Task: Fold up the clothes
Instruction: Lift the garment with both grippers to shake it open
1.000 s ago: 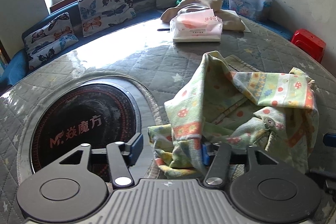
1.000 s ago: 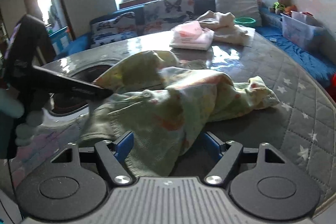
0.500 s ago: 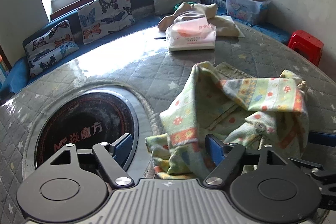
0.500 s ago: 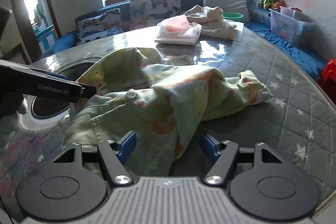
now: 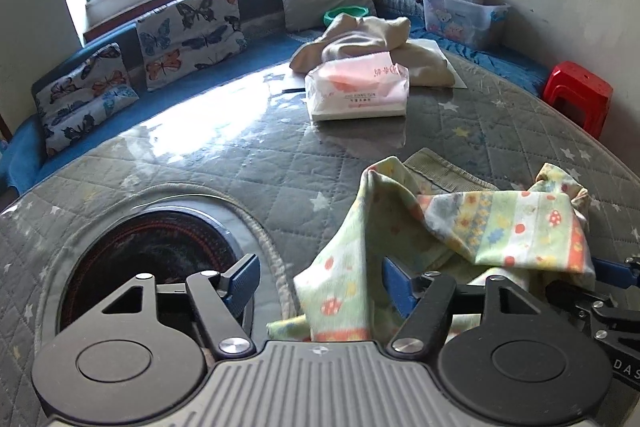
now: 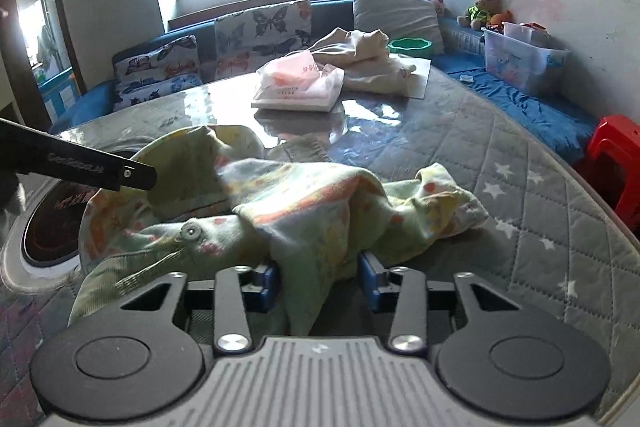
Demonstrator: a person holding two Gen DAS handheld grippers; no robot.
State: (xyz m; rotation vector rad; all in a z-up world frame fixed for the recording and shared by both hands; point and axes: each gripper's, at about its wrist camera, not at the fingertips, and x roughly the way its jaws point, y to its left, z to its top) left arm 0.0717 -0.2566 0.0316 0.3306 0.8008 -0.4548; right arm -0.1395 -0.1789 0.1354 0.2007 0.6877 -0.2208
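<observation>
A pale green child's garment [image 5: 472, 223] with mushroom and flower print lies crumpled on the quilted table [image 5: 248, 163]. My left gripper [image 5: 318, 281] hangs over its near left corner. Its jaws are closing, and a cloth edge lies between them against the right pad only. In the right wrist view the garment [image 6: 304, 199] shows a metal snap. My right gripper [image 6: 318, 279] is closing on a thick fold that fills the gap, with both blue pads against the cloth. The left gripper's black finger [image 6: 100, 171] reaches in from the left. The right gripper [image 5: 608, 269] shows at the left view's right edge.
A black round cooktop [image 5: 152, 251] is set into the table at the left. A tissue pack [image 5: 360, 91] and beige clothes [image 5: 372, 43] lie at the far side. A cushioned bench [image 5: 188, 27], a plastic box [image 5: 460, 15] and a red stool [image 5: 576, 95] ring the table.
The right jaws have narrowed from wide apart onto a fold of the garment. The left jaws have come off the cloth, and the left gripper has drawn back a little.
</observation>
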